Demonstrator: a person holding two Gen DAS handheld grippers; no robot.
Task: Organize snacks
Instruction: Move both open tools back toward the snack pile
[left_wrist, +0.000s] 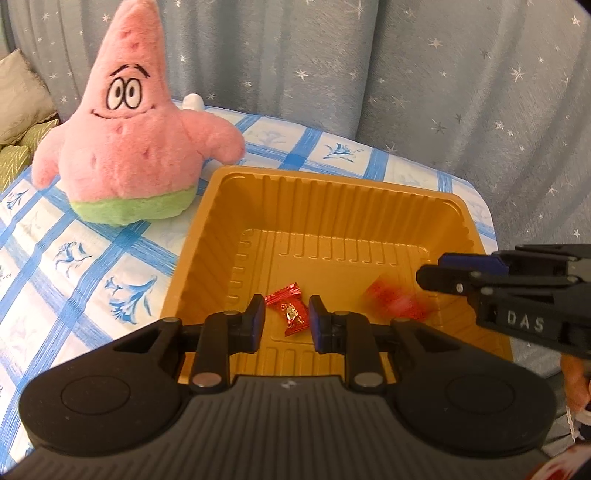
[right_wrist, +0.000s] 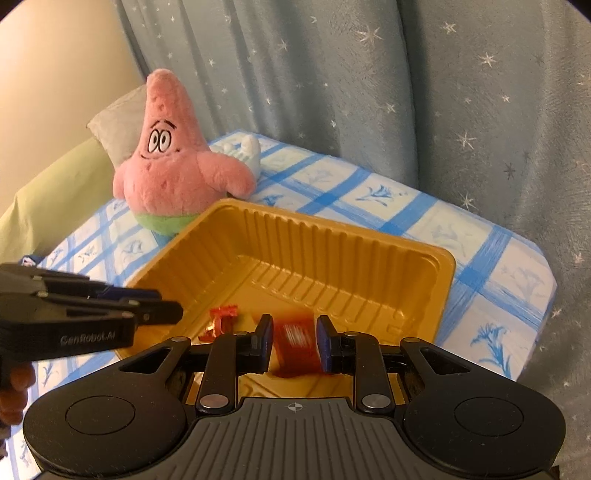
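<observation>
From the left wrist view, the left gripper (left_wrist: 287, 320) is over the near edge of a golden plastic tray (left_wrist: 236, 206), and its two fingers stand apart with nothing between the pads. Below the gap, a red wrapped candy (left_wrist: 290, 308) lies on the tray floor, close to the near wall. A second red packet (left_wrist: 395, 301) is toward the near right corner of the tray; it is blurred, so I cannot tell if it rests on the floor or is above it. The right gripper (left_wrist: 430, 271) comes in from the right edge of the view, over the right wall of the tray. It is seen from the side, and from here I cannot tell how its fingers stand. The tray sits on a tablecloth (left_wrist: 92, 266) with blue checks. A pink star plush toy (left_wrist: 136, 147) stands upright near the far left corner of the tray, on the cloth. A grey curtain with stars (left_wrist: 406, 74) hangs behind the table.

From the right wrist view, the right gripper (right_wrist: 293, 338) has its fingers apart. The blurred red packet (right_wrist: 295, 338) is between them, but the pads do not seem to press it. The candy (right_wrist: 221, 321) is to the left of it on the tray (right_wrist: 436, 280) floor, and the left gripper (right_wrist: 162, 306) reaches in from the left side above the near left corner. The plush toy (right_wrist: 173, 166) stands behind the far left corner of the tray.
</observation>
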